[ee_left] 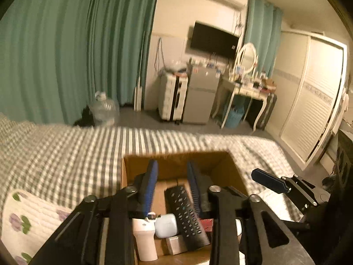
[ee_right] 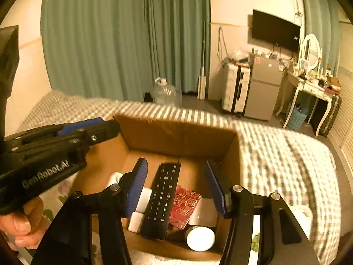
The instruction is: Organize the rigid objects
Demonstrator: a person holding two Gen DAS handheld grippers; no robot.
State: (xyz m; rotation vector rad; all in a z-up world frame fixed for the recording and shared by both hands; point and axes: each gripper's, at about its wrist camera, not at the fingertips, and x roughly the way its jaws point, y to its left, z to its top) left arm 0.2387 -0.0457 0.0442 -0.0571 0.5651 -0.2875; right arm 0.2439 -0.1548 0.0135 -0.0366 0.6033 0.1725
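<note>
An open cardboard box (ee_right: 176, 132) sits on the checked bed; it also shows in the left wrist view (ee_left: 176, 161). Inside lie a black remote (ee_right: 162, 198), a red patterned box (ee_right: 185, 207), a round white-lidded tin (ee_right: 200, 238), white blocks (ee_right: 141, 201) and a white cup (ee_right: 114, 177). The left wrist view shows the remote (ee_left: 185, 214), a white earbud case (ee_left: 166, 225) and a white bottle (ee_left: 144, 240). My left gripper (ee_left: 172, 172) is open and empty above the box. My right gripper (ee_right: 176, 172) is open and empty over the remote.
The grey-checked bed cover (ee_right: 286, 154) surrounds the box. A flowered quilt (ee_left: 24, 220) lies at the near left. Beyond the bed stand a water jug (ee_right: 164, 92), a white suitcase (ee_right: 236, 88), a small fridge (ee_right: 262, 88) and a dressing table (ee_right: 308, 84). Green curtains (ee_right: 123, 39) hang behind.
</note>
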